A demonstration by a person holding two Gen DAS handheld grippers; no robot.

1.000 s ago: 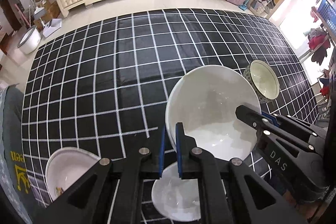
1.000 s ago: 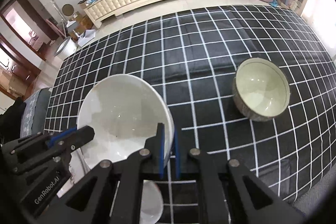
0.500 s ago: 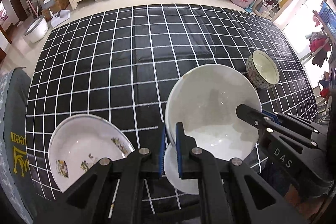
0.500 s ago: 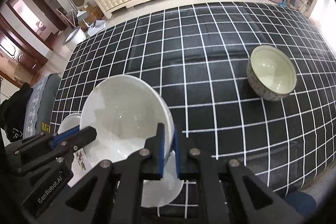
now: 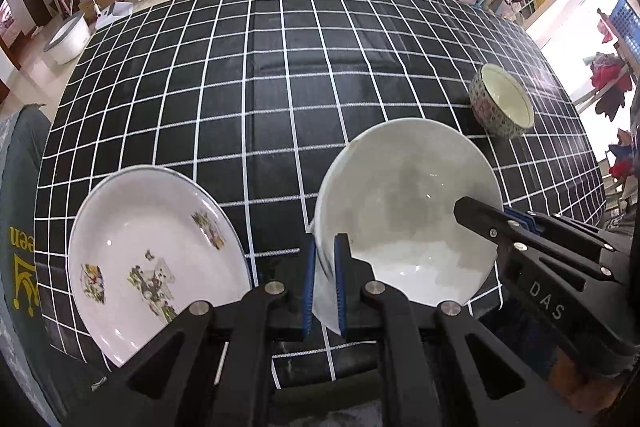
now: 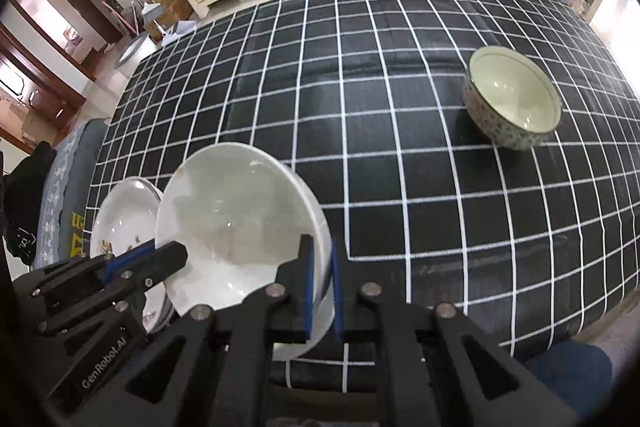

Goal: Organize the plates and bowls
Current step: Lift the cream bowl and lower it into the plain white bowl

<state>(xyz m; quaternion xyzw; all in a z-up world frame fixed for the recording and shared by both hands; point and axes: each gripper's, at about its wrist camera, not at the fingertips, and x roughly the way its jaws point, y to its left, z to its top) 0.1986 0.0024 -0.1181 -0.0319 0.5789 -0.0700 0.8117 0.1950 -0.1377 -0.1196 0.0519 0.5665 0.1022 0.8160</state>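
Both wrist views look steeply down, sharing the white bowl [image 5: 404, 211].

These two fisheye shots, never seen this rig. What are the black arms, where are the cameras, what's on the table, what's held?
There is no robot here: a person holds a handheld two-finger gripper in each hand, with a camera on each looking along its fingers. One picture comes from the left gripper, the other from the right gripper. Both have their jaws shut on opposite rims of the same large white bowl, held tilted above the checked tablecloth. On the cloth sit a decorated plate and a small patterned bowl. Each gripper also shows at the edge of the other's picture.
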